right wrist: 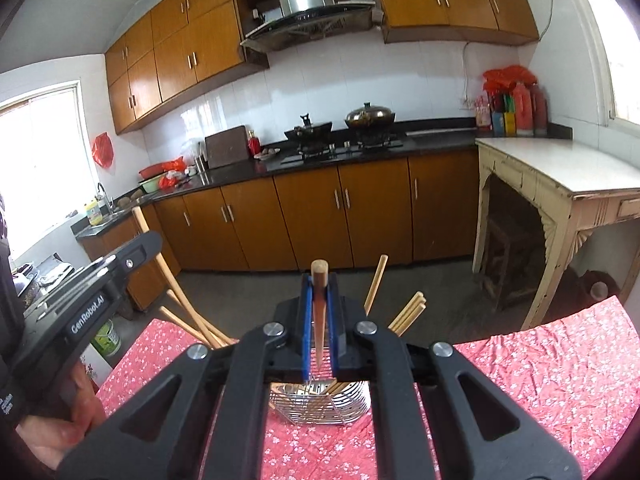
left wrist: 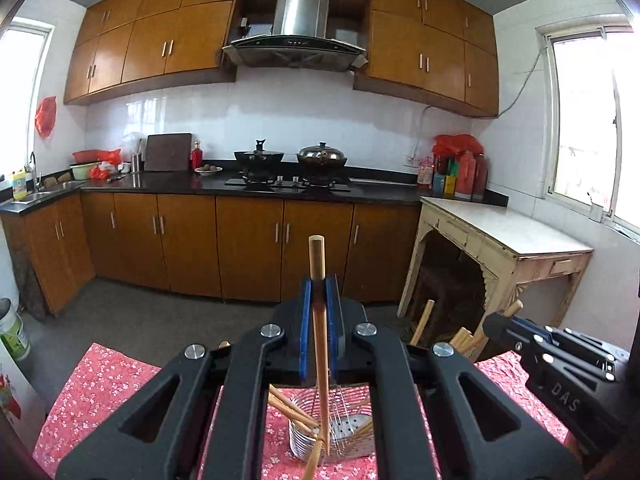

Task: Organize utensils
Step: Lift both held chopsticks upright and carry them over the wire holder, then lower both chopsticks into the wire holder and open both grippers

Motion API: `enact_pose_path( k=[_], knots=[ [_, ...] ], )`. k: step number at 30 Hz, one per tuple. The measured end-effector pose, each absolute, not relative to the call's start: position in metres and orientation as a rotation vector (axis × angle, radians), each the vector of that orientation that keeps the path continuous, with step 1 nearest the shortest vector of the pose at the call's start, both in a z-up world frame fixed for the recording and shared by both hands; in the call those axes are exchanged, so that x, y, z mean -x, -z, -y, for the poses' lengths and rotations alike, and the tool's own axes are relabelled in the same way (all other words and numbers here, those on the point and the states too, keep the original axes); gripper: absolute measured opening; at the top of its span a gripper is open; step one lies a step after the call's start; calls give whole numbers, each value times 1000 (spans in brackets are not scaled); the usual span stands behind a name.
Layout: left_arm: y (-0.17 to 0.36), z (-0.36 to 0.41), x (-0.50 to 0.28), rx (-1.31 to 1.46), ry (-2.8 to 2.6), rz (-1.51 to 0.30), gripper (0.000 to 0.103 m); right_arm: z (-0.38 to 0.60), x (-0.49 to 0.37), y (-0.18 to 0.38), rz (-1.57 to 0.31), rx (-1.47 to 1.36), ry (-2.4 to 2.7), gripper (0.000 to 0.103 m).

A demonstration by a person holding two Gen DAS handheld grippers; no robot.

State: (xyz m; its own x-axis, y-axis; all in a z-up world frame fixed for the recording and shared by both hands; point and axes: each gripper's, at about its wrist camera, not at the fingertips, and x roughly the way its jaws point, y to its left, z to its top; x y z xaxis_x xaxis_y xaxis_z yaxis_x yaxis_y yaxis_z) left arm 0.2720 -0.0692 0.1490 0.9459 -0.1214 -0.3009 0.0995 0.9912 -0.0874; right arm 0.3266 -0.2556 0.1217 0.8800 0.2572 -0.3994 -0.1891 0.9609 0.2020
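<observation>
My left gripper (left wrist: 319, 280) is shut on a wooden chopstick (left wrist: 320, 344) that stands upright, its lower end inside a wire utensil basket (left wrist: 344, 436). My right gripper (right wrist: 319, 280) is shut on another wooden chopstick (right wrist: 319, 312), also upright above the same basket (right wrist: 320, 404). Several more chopsticks (right wrist: 408, 312) lean in the basket. The right gripper shows at the right edge of the left wrist view (left wrist: 496, 322); the left gripper shows at the left of the right wrist view (right wrist: 150, 242). The basket stands on a red floral tablecloth (right wrist: 520, 368).
Beyond the table lie a grey floor, brown kitchen cabinets (left wrist: 248, 244), a black counter with a stove and pots (left wrist: 288, 160), and an old cream side table (left wrist: 508, 232) at right. A white bucket (left wrist: 12, 332) stands on the floor at left.
</observation>
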Motion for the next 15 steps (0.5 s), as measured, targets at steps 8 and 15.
enact_pose_path(
  k=[8,15],
  knots=[
    [-153,63,-271,119,114,-291,7,249,-338,-109,-468,-147,-242,8],
    [-193,66,-253,122,140,-195,7,251,-331,-125,-427,-144,-233,8]
  ],
)
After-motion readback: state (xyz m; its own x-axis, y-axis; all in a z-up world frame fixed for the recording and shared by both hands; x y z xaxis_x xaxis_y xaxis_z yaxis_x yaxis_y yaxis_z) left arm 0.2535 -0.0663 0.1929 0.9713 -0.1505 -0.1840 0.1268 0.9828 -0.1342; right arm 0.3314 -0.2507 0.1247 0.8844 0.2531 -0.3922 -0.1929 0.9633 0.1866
